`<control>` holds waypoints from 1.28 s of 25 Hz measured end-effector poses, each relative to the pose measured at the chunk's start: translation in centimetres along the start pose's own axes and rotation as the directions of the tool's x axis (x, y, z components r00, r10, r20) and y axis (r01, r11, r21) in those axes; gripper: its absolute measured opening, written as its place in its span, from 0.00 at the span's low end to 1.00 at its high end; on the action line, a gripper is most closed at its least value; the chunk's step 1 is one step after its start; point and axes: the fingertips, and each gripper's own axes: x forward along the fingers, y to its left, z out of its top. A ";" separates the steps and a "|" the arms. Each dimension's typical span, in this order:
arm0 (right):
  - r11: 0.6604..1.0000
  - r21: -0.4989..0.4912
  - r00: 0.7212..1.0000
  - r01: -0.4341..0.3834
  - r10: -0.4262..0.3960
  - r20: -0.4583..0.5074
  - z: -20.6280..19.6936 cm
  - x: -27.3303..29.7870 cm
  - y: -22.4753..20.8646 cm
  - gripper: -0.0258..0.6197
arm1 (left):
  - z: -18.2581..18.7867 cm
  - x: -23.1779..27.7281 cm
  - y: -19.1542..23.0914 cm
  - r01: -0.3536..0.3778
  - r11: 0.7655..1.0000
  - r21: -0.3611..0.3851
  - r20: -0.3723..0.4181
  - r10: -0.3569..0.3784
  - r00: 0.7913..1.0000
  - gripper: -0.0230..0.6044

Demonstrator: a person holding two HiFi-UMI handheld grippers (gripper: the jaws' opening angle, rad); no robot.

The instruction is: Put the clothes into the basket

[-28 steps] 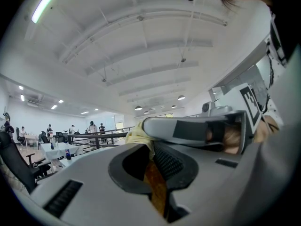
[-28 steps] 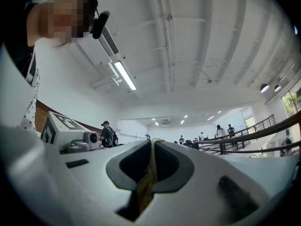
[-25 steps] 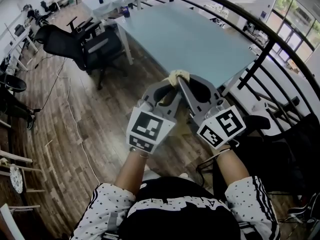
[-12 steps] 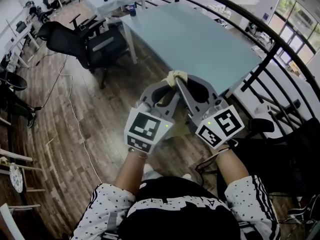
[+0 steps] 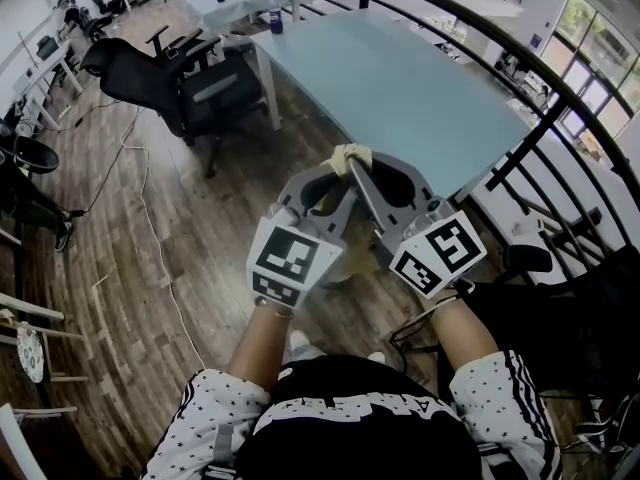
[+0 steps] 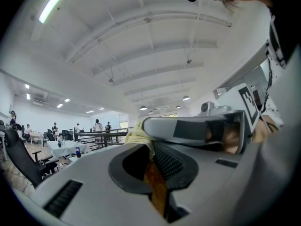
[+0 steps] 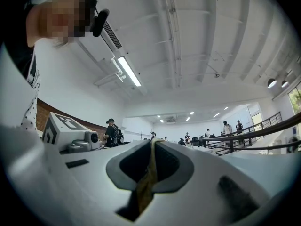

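Pale yellow cloth [image 5: 350, 156] is bunched where both gripper tips meet, mid-frame in the head view, held in the air above the wood floor [image 5: 150, 268]. The left gripper [image 5: 336, 176] is at 7 o'clock of the bunch. Its fingers [image 6: 94, 182] are clamped together on the cloth, with a thin orange-brown strip [image 6: 155, 187] caught in the seam and yellow fabric spilling out at the tip. The right gripper [image 5: 366, 176] is at 5 o'clock of the bunch. Its fingers [image 7: 197, 182] are likewise pressed together on a narrow fold of the same cloth [image 7: 149, 173]. The two tips touch or nearly touch, and the grippers make a V toward the person. Marker cubes [image 5: 290, 260] are at the near ends, with dotted black-and-white sleeves [image 5: 215, 413] at 6 o'clock. A light blue table [image 5: 400, 78] is at 12 o'clock of the cloth, with a bottle [image 5: 275, 16] on its far corner. A black office chair [image 5: 190, 83] is at 10 o'clock, a black railing [image 5: 540, 118] at 2 o'clock, and a cable [image 5: 150, 238] on the floor at 9 o'clock.
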 end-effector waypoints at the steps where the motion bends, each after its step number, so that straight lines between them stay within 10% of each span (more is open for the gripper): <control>1: 1.000 0.000 1.000 -0.001 0.001 -0.001 0.0 0.2 0.0 0.09 | 0.0 -0.1 0.2 0.000 1.000 0.000 0.000 0.000 1.000 0.10; 32: 0.999 0.003 0.999 0.035 -0.034 -0.010 -3.1 8.5 2.2 0.09 | -2.8 -2.7 8.4 0.046 0.999 0.004 -0.006 -0.046 0.999 0.10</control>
